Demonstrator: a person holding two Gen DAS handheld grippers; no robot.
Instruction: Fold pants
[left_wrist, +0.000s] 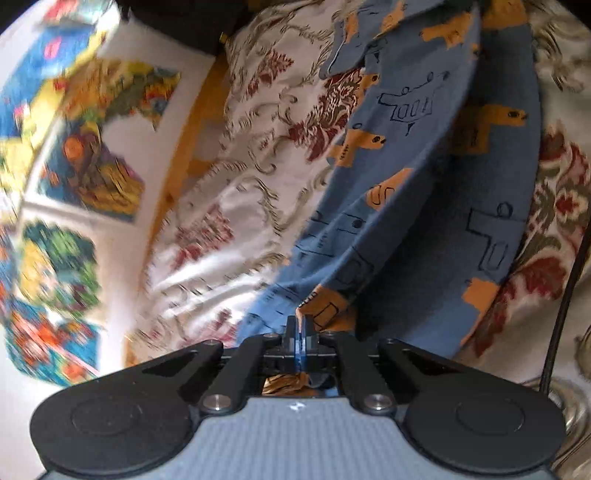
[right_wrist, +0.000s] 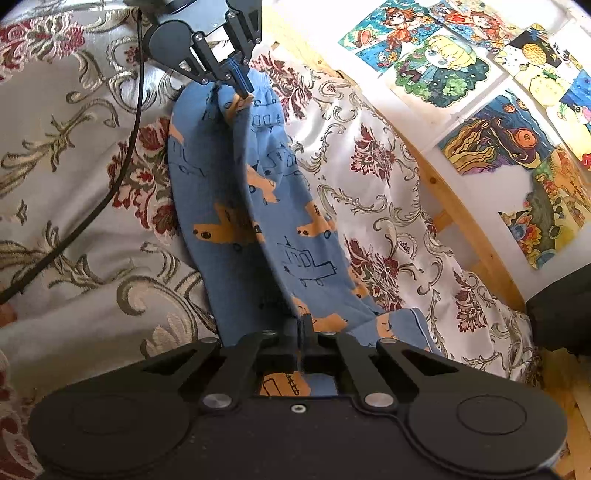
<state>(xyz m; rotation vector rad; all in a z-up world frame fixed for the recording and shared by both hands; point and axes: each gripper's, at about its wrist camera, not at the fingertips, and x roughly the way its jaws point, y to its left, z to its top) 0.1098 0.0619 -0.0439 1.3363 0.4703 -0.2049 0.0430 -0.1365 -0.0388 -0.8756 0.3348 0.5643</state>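
Both grippers pinch opposite ends of the blue pants (right_wrist: 240, 221), held stretched over the bed.

The left gripper (left_wrist: 301, 332) has its fingers pressed together on bunched cloth at one end; the right gripper (right_wrist: 303, 328) clamps the other. For a clean fold, keep the span taut and level, and bring the ends together with edges matched before lowering. Beneath lies a floral brocade bedspread (right_wrist: 74, 184) on a wooden frame (right_wrist: 461, 221); coloured drawings (right_wrist: 443, 62) cover the white wall.
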